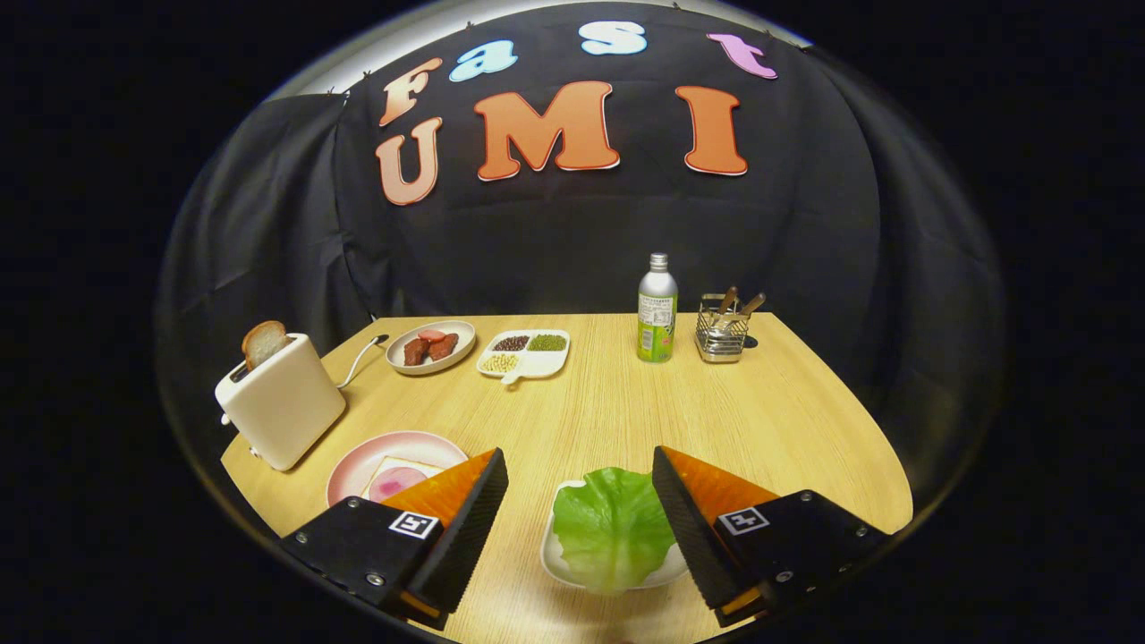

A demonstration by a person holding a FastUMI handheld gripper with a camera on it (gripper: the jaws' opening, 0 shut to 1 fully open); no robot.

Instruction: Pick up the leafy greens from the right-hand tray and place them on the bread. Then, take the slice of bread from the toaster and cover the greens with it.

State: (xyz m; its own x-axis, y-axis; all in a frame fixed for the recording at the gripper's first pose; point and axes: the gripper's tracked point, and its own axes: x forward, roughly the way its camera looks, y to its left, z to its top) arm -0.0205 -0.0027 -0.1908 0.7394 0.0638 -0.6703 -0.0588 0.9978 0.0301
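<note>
Hovering tool (580,465) open, right finger overlapping leafy greens (611,528), tray (552,555) mostly hidden

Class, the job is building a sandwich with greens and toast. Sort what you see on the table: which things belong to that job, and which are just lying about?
Belongs to the job:
leafy greens on their white tray, between the open tongs
bread on the pink plate
toaster with its bread slice

Just lying about:
plate of meat
divided bean dish
bottle
wire utensil holder
</note>
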